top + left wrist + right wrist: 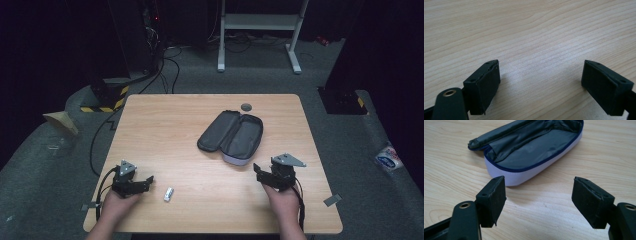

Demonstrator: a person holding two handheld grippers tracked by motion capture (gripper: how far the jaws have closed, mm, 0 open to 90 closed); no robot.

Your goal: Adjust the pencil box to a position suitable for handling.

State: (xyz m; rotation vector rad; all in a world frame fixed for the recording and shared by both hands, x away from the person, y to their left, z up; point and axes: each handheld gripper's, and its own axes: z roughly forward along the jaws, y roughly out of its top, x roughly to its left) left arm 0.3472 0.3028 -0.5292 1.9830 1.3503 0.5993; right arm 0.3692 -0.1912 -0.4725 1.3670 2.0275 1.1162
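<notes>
Two hand-held grippers rest low on the worktop (165,125), both empty with jaws apart. The left hand-held gripper (142,183) stands wide, and a small silver object (169,194) lies just beside it at 3 o'clock. The open pencil case (231,136), long axis running 1 to 7 o'clock, lies at 11 o'clock from the right hand-held gripper (261,172), the nearer one to it.

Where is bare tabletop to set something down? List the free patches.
Free: the far-left table from its edge to the open case, and the front middle between the small silver object and the right tongs. Tight: between the case and those tongs.
</notes>
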